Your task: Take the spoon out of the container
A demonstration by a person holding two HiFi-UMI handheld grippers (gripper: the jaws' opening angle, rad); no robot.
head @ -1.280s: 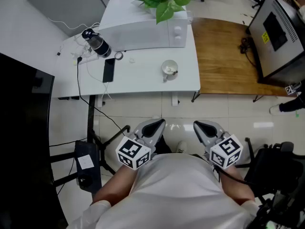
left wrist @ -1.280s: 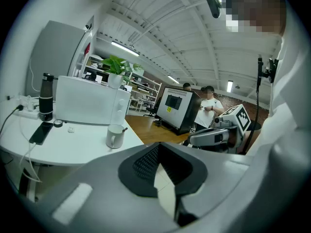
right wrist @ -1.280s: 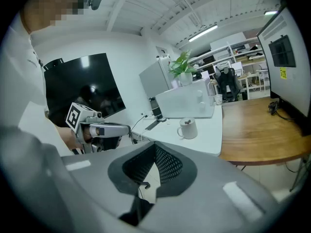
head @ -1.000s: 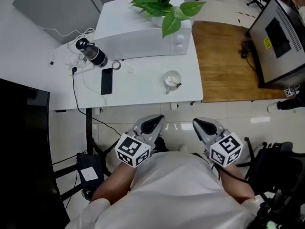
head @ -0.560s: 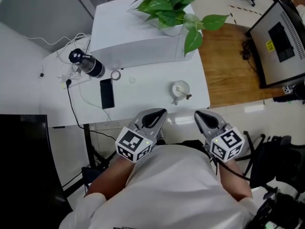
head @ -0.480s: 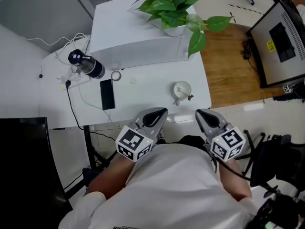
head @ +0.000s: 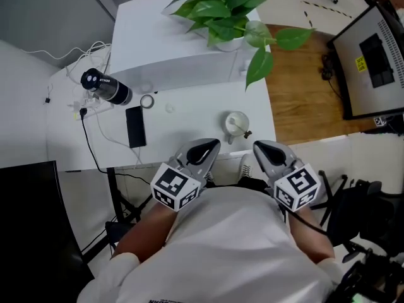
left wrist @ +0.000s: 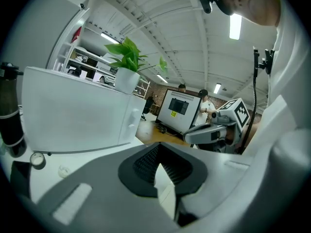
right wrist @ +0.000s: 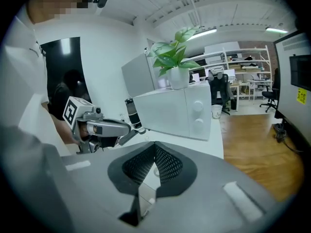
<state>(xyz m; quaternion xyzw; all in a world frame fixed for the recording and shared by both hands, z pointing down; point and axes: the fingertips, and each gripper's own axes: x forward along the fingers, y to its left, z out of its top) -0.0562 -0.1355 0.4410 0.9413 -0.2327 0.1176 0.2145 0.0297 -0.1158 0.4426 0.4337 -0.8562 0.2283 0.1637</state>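
Your left gripper [head: 204, 150] and right gripper [head: 267, 151] are both held close to your body at the near edge of the white table [head: 189, 115], side by side and apart from each other. In each gripper view the fingers are pressed together at the tips with nothing pinched between them. The container [head: 235, 122], a small round white cup, stands on the table near its near edge and toward its right end, just beyond and between the two gripper tips; neither gripper touches it. The spoon [head: 244, 132] sits in the container, its dark handle end sticking out over the rim on the near right side. Farther back stands a white microwave [head: 177, 52] with a potted plant [head: 221, 8] on top. To the left lie a dark bottle [head: 104, 87] on its side and a black phone [head: 134, 126].
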